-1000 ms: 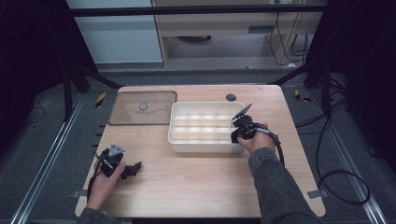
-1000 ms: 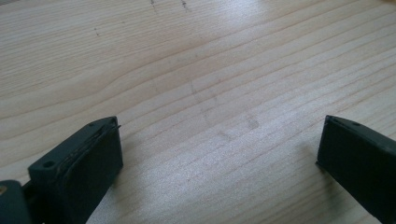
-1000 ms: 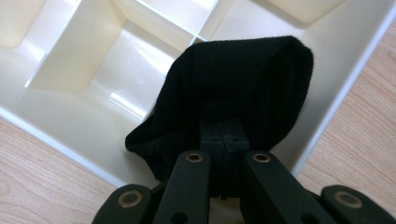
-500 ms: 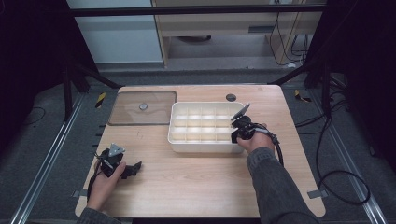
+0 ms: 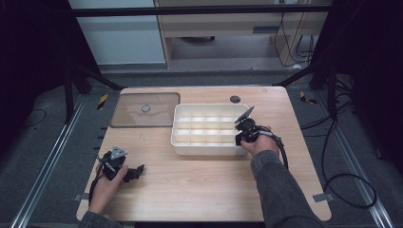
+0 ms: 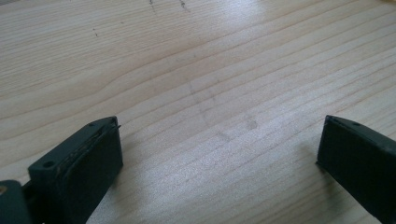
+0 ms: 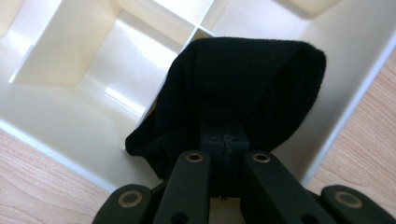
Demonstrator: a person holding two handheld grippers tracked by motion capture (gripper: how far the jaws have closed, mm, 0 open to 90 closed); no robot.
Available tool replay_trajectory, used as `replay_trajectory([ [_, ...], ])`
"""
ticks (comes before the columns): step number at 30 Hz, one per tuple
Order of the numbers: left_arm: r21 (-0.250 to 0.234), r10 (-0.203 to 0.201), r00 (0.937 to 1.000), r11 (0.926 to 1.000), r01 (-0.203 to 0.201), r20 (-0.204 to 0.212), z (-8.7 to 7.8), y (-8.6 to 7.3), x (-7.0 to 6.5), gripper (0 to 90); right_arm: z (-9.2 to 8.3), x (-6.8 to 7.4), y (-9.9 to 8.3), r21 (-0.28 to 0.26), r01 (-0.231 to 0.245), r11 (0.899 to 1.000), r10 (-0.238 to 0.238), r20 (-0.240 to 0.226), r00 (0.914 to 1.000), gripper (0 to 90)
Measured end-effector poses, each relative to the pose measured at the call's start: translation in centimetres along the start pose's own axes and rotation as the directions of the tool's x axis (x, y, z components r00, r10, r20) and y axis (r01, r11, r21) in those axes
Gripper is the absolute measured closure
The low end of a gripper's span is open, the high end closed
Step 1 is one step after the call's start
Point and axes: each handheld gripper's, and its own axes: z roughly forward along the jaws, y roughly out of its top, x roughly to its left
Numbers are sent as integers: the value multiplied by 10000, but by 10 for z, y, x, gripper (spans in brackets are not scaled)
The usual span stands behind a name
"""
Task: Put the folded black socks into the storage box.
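Nothing shifts: right gripper [image 7: 224,140] stays clamped on the black cloth [image 7: 243,88] over the divided tray's [image 5: 183,137] corner compartment, placement pending; left gripper [image 6: 219,163] rests wide open, empty.

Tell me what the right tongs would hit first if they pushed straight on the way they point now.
Most likely the divider walls of the cream compartment box. The right tongs, shut on a black cloth, point down into a corner cell, so the cloth would probably meet a wall or the floor first; depth is unclear.

text: none legible | labels: none legible | numbers: none legible | signs: none legible
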Motion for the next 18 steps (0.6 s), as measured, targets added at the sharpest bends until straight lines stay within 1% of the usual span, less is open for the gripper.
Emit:
replay_trajectory([
  [13,17,39,10000,10000,-39,24,0,0,0,0,0,-1,0,16,-23,10000,23,-70,10000,900],
  [18,17,47,10000,10000,-47,30,0,0,0,0,2,-2,1,81,-150,9999,151,-179,9997,900],
])
